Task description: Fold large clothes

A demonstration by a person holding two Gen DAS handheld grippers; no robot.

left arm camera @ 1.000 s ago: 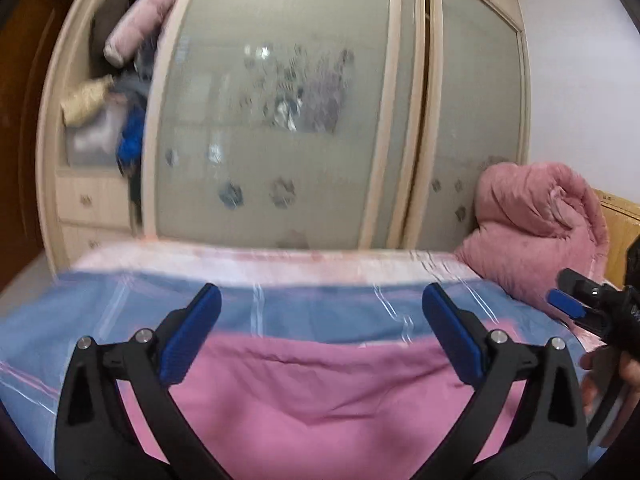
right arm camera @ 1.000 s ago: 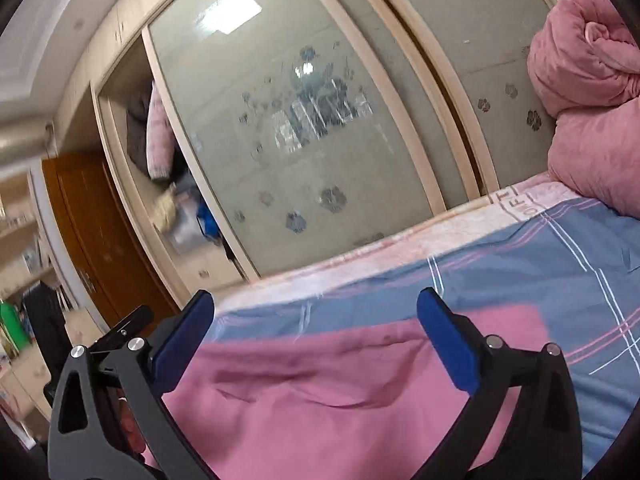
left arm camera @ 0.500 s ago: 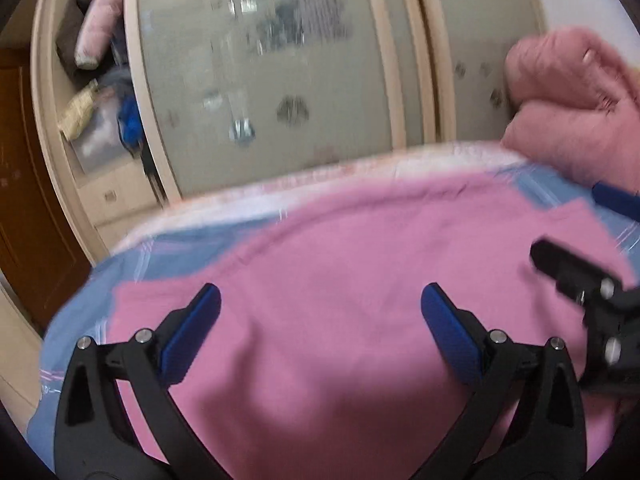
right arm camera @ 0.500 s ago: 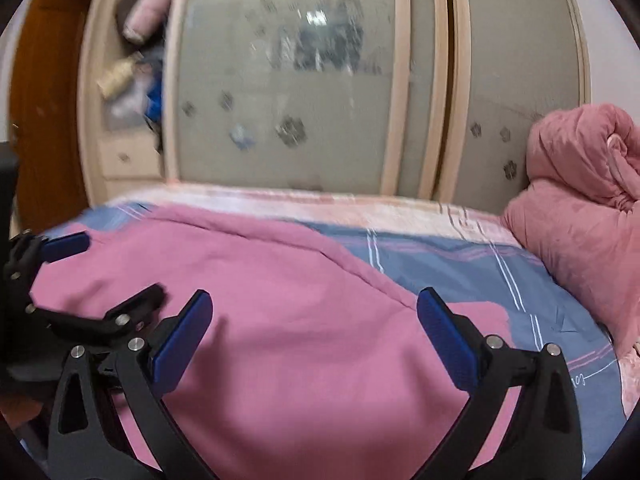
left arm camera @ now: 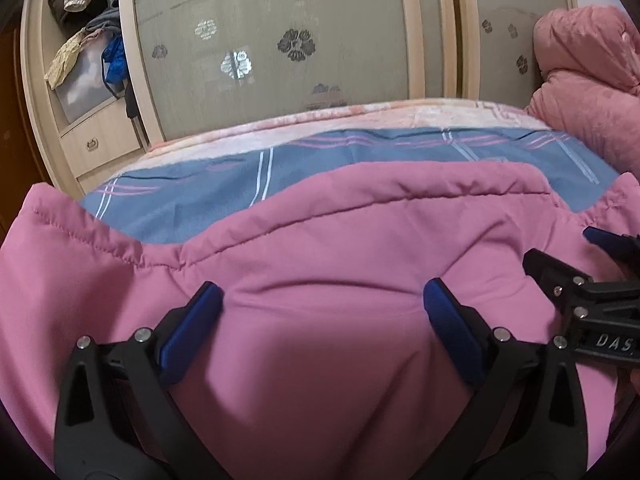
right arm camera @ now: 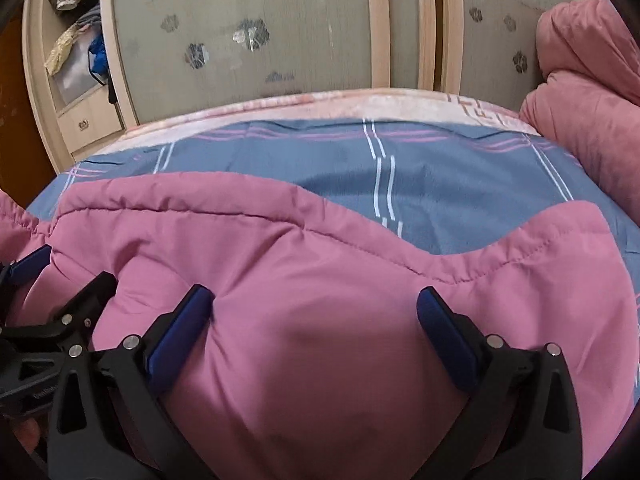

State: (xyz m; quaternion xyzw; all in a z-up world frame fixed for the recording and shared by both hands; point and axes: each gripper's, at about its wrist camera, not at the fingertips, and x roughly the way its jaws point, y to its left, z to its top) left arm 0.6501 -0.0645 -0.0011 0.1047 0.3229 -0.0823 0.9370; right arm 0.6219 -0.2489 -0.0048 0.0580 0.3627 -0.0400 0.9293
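A large pink padded garment lies spread on the bed, its stitched hem and a sleeve end toward the far side. My left gripper is open and low over the garment, with cloth bulging up between its blue pads. In the right wrist view the same garment fills the lower half, and my right gripper is open just above it. Each gripper shows in the other's view: the right gripper at the right edge, the left gripper at the left edge. Both stand side by side, close together.
A blue plaid sheet covers the bed beyond the garment. A rolled pink quilt sits at the far right. Sliding wardrobe doors stand behind the bed, with open shelves of clothes and drawers at the left.
Both grippers have dropped and tilted down onto the pink garment, which now fills the lower half of each view. They stay open and have come closer together.
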